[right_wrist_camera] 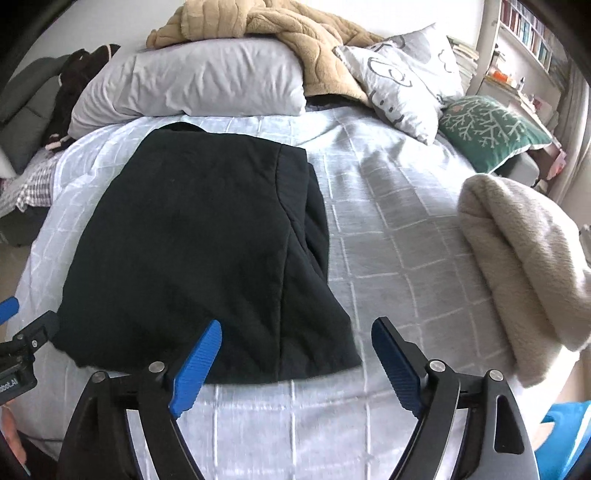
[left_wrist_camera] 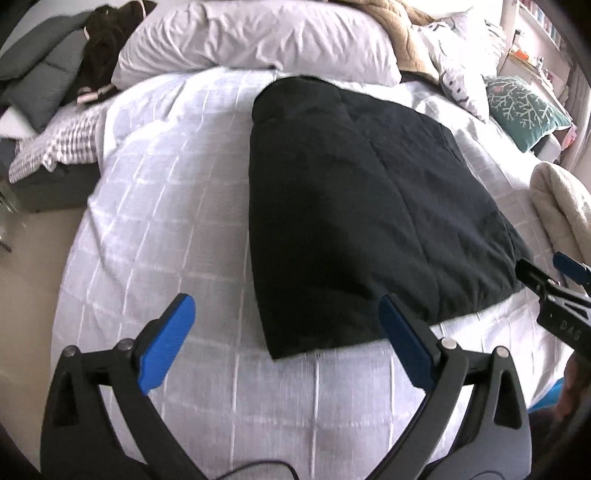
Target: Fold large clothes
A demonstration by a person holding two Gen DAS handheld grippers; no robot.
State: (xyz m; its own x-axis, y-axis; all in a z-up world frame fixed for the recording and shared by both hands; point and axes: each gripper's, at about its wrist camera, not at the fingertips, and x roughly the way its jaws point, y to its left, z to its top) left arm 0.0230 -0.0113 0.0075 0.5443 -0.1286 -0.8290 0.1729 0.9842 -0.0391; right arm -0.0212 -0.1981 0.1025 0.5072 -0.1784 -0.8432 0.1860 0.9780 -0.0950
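A black garment [left_wrist_camera: 362, 206] lies folded flat on the white checked bedspread [left_wrist_camera: 166, 221]. It also shows in the right wrist view [right_wrist_camera: 192, 251]. My left gripper [left_wrist_camera: 286, 314] is open and empty, hovering over the bedspread just in front of the garment's near left corner. My right gripper [right_wrist_camera: 297, 332] is open and empty, hovering above the garment's near right corner. The right gripper's fingers [left_wrist_camera: 532, 271] show at the right edge of the left wrist view, beside the garment's right edge. The left gripper's fingers [right_wrist_camera: 7, 308] show at the left edge of the right wrist view.
A white pillow [left_wrist_camera: 258, 40] and a tan fleece blanket [right_wrist_camera: 273, 33] lie at the head of the bed. A grey printed pillow [right_wrist_camera: 402, 74] and a green cushion [right_wrist_camera: 487, 129] sit at the right. A folded beige blanket [right_wrist_camera: 524, 251] lies on the right edge. Dark clothes [left_wrist_camera: 99, 48] lie at the left.
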